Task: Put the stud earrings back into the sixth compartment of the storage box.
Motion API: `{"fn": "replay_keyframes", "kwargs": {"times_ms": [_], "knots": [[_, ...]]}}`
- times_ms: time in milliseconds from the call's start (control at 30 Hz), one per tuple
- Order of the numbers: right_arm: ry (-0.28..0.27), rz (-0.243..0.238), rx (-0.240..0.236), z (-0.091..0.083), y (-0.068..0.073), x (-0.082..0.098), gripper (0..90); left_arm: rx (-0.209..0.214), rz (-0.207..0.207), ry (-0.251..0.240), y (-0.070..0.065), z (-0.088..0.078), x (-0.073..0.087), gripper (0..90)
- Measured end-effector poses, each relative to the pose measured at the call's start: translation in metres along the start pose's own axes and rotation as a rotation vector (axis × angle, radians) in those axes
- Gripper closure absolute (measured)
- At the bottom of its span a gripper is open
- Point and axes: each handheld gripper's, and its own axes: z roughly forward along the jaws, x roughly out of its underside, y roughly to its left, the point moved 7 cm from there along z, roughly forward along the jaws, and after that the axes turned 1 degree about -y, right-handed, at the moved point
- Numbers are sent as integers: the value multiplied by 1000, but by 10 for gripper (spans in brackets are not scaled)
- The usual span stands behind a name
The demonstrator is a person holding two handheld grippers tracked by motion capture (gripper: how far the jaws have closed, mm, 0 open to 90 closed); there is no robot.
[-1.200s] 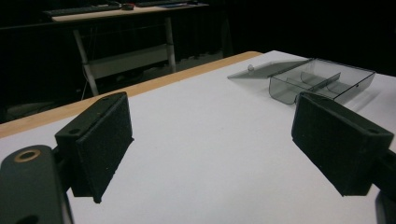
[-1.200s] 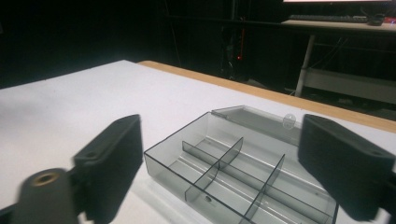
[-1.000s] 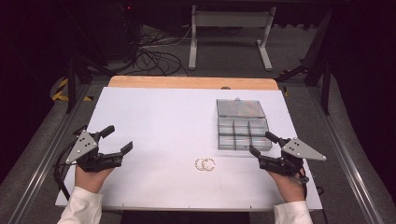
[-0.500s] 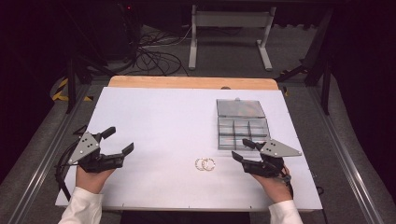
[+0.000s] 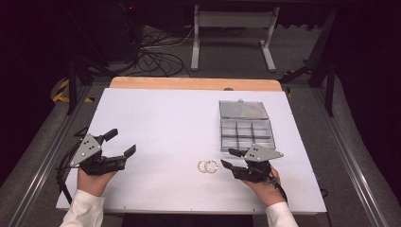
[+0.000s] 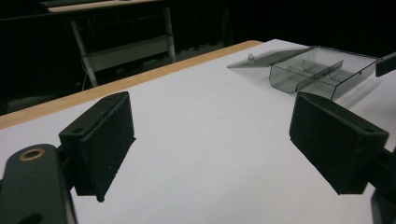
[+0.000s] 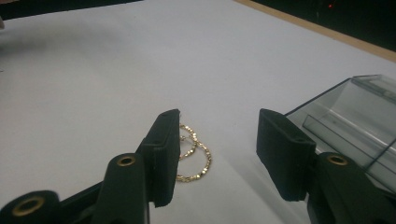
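Note:
Two small gold beaded hoops (image 5: 207, 166) lie side by side on the white table (image 5: 165, 123), left of my right gripper (image 5: 228, 158). In the right gripper view the hoops (image 7: 195, 154) lie just ahead, partly behind the left jaw, and nothing sits between the jaws of the right gripper (image 7: 219, 116). Its jaws have just been closing and stand half open. A clear compartment box (image 5: 246, 128) with its lid laid back stands beyond the right gripper. My left gripper (image 5: 121, 142) rests at the table's left, jaws wide apart and empty, as the left gripper view (image 6: 210, 140) shows.
The box (image 6: 322, 70) is seen far across the table from the left gripper, and its wall (image 7: 355, 121) stands close on the right of the right gripper. A wooden strip (image 5: 194, 83) edges the table's far side. Cables and a metal stand lie on the floor beyond.
The right gripper has moved left across the table, from beside the box to just short of the hoops, and its jaws have narrowed. The left gripper has stayed put.

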Motion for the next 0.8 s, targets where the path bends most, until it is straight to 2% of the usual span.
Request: {"fn": "replay_keyframes", "kwargs": {"times_ms": [267,367,400,800], "knots": [[60,6,-61,18,9,7,530,1,-1,6,0,0,1,147],[76,7,-68,22,11,9,536,2,1,8,0,1,1,147],[96,13,-81,26,12,11,543,1,1,7,0,1,1,147],[189,-33,-117,46,24,23,607,2,3,17,0,2,3,146]]}}
